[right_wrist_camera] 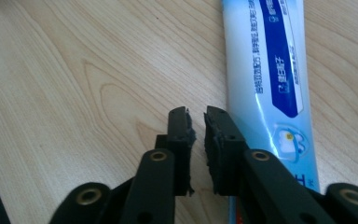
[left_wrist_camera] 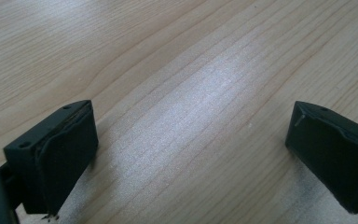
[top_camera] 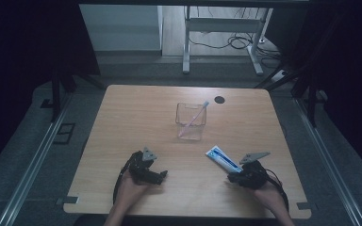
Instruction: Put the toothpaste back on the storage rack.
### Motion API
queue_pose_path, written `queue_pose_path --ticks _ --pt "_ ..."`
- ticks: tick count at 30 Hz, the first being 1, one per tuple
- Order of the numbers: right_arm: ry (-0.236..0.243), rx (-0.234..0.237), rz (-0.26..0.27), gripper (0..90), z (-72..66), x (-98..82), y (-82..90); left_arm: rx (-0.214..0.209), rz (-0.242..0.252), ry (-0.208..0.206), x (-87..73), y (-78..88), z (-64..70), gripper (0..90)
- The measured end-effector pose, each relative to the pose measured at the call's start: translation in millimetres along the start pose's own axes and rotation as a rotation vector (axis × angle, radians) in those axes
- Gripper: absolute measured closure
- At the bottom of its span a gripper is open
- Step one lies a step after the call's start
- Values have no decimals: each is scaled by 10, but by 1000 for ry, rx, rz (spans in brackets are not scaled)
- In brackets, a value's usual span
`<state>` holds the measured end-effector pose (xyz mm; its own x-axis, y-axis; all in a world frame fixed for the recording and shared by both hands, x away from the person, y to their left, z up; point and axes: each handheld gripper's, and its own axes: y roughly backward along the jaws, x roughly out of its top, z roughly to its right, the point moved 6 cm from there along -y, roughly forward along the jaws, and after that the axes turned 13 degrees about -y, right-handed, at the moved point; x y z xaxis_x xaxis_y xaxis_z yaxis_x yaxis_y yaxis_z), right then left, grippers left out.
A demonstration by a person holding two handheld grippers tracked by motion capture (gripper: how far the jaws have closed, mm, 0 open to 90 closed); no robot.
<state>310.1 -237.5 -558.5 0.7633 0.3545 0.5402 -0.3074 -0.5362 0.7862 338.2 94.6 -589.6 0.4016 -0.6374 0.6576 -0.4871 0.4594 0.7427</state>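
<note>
The toothpaste tube (top_camera: pixel 223 158) lies flat on the wooden table (top_camera: pixel 136 117), on the near right side of the clear plastic cup (top_camera: pixel 190 121) that stands mid-table with a pink toothbrush (top_camera: pixel 194 117) leaning in it. The right gripper (right_wrist_camera: pixel 196 122) sits at the tube's near end with its jaws almost together, only a thin slit between the pads and nothing caught in it; the tube runs just beside one jaw, outside the gap. The left gripper (left_wrist_camera: pixel 191 140), near left of the cup and well apart from the tube, has its jaws spread wide over bare wood and holds nothing.
</note>
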Motion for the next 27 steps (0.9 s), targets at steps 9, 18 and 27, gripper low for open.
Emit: queue_pose_path --ticks 9,18,27 --pt "39 -32 8 703 -13 162 176 0 -1 -1 0 1 -1 23" --pt "40 -113 -61 597 151 202 270 0 -1 0 0 1 0 23" --pt "39 -132 -139 545 187 243 192 0 -1 0 0 0 0 23"
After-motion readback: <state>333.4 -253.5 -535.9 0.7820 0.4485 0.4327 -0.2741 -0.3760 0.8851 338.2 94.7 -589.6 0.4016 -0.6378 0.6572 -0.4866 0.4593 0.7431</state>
